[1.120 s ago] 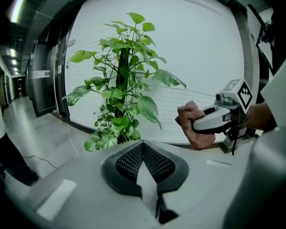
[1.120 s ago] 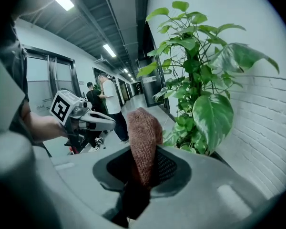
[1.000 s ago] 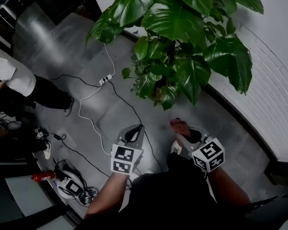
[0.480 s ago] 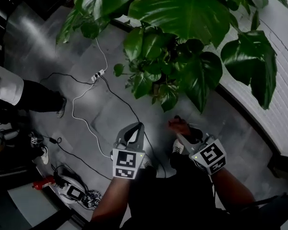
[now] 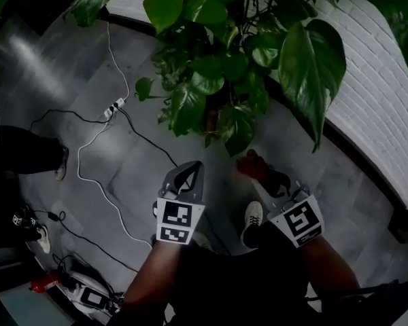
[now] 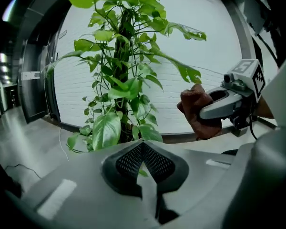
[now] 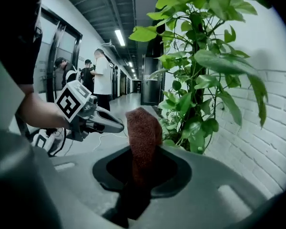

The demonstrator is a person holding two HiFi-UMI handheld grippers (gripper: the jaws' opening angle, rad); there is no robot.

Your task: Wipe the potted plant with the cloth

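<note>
Two grippers low beside the plant [image 5: 217,73]
We hold them side by side, pointing forward: right gripper [image 5: 260,178] pinching the cloth [image 5: 249,163], left gripper [image 5: 196,168] pressed together, empty.

Head view dim, underexposed; gripper views brighter, fisheye-warped at edges; ceiling strip light [image 7: 119,37] glares.

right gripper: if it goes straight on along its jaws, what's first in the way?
Most likely the low leaves of the plant. The right gripper is shut on the cloth, which sticks out ahead of the jaws, so the cloth would touch first. Depth is hard to judge.
</note>
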